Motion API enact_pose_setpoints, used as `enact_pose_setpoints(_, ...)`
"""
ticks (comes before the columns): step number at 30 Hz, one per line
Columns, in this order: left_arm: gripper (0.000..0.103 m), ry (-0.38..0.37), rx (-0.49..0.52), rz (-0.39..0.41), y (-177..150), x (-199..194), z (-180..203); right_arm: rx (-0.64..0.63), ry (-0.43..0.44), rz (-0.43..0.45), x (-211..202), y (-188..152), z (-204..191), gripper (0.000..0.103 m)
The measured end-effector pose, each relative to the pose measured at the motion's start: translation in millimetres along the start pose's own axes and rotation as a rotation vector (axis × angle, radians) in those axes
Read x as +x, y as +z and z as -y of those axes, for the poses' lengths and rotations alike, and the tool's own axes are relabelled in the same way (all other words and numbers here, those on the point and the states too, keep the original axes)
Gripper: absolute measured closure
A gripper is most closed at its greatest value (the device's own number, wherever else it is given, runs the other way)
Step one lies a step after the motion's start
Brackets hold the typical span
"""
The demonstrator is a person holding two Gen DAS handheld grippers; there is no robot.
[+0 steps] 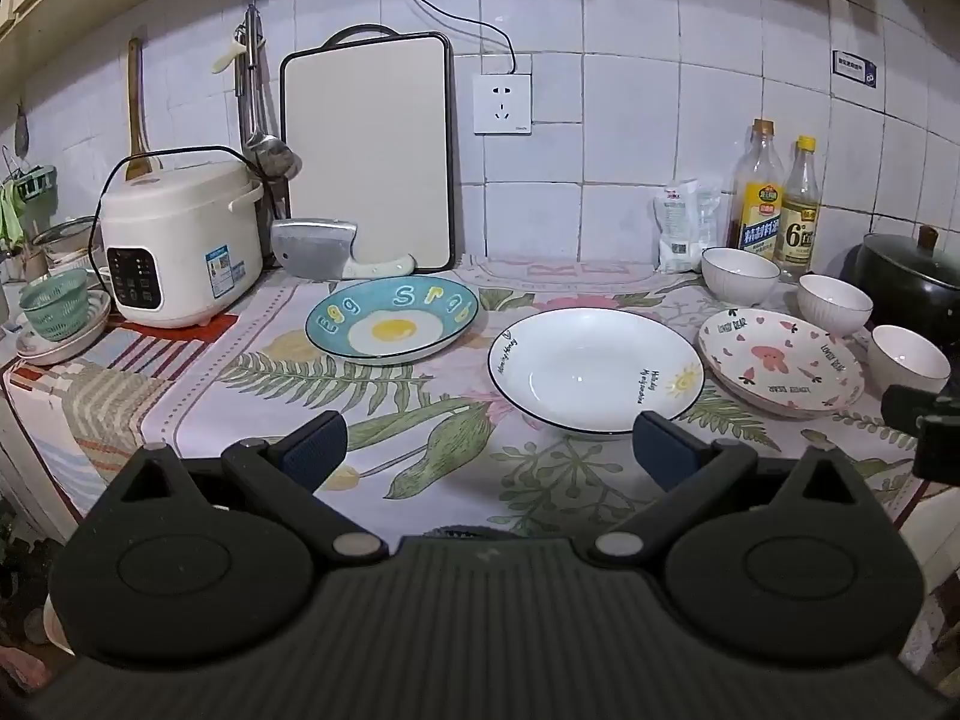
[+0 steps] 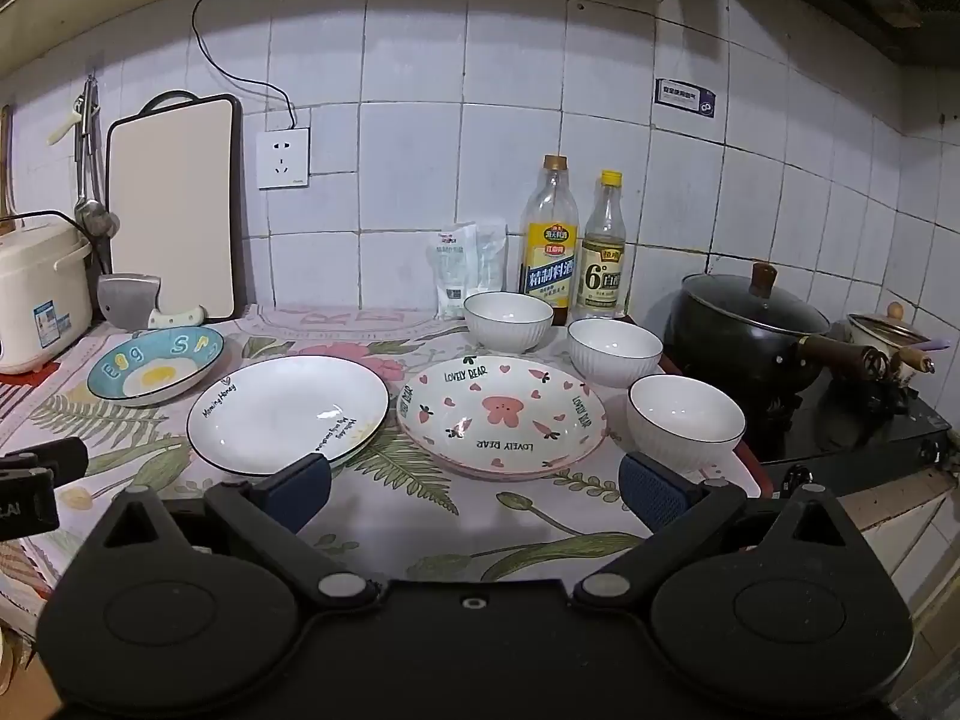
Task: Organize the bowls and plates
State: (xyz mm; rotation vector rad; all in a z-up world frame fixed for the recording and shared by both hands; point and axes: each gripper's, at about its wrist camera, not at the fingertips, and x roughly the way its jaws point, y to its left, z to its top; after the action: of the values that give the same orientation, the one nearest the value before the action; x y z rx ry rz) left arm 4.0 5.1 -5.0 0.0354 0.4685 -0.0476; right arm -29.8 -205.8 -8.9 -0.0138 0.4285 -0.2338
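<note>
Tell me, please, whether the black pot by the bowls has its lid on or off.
On: the lid, with its brown knob, sits flat on the black pot's rim.

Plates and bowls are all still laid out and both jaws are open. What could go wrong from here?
1. The white plate and the pink bear plate lie nearly rim to rim; lifting either could knock the other.
2. The nearest bowl sits by the counter's right edge, next to the black pot; a push could tip it off.
3. The bottles behind the bowls could topple on a far reach.
</note>
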Motion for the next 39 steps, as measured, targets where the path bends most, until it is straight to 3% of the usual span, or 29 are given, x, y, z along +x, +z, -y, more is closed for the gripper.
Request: enact_pose_setpoints(39,0.0,-0.003,0.018,-0.005,-6.7,0.8,0.0,-0.004,-0.005,-0.01,1.4,0.4,0.5,0.0)
